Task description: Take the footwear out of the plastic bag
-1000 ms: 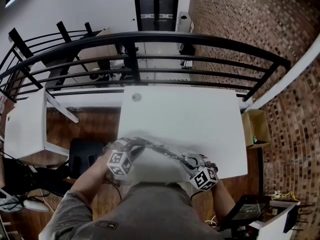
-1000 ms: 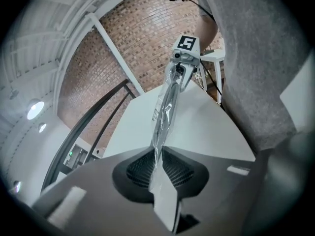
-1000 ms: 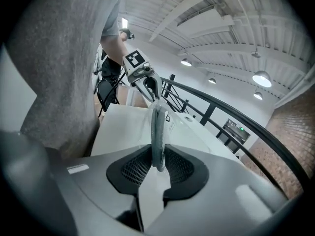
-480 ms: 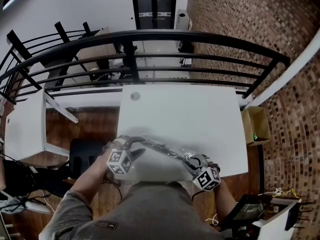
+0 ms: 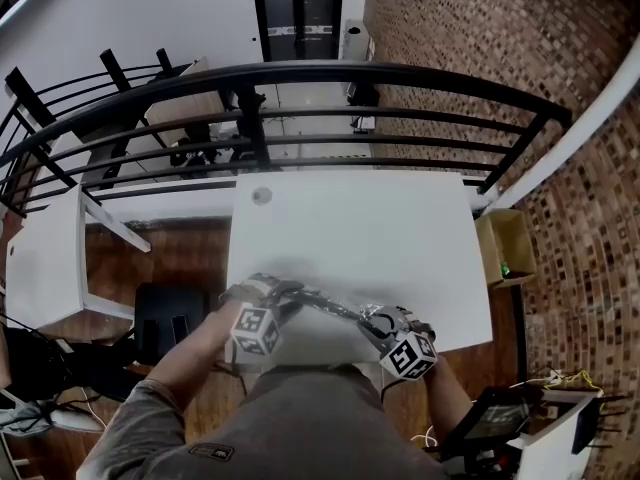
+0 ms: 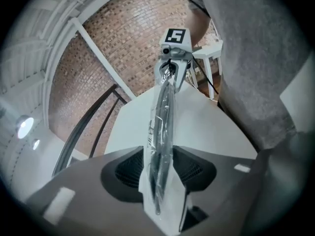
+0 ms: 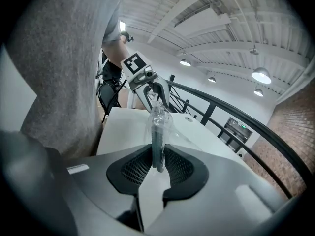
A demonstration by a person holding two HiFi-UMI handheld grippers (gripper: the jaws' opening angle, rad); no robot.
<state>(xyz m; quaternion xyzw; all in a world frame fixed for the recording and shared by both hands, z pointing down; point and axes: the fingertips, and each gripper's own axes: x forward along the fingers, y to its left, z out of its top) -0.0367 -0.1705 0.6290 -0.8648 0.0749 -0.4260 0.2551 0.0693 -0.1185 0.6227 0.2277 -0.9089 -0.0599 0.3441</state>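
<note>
left gripper point(image 6: 158, 167): jaws opening. The near end of the plastic bag point(image 5: 322, 304) sits between them, and the pads look just clear of the film on both sides, so no real grip.
right gripper point(image 7: 157, 163): jaws closed on the other end of the bag. Film and a dark edge inside it are pinched between the pads.
bag: clear film, strung in a line between the two grippers, low over the near edge of the white table point(image 5: 380, 238), right in front of the person's grey shirt point(image 5: 300, 418).
footwear point(image 6: 166, 107): inside the bag, showing as a dark narrow shape running along its length. Can't tell its type or whether it is a pair.
bag contact with table: can't tell from the head view. The gripper views show it edge-on, above the tabletop.
gripper layout: left one at the table's near-left, right one at the near-right, facing each other, marker cubes toward the person.
surroundings: black railing point(image 5: 380, 73) past the far table edge, brick wall point(image 5: 560, 58) on the right, open cardboard box point(image 5: 507, 248) just beside the table's right edge.
</note>
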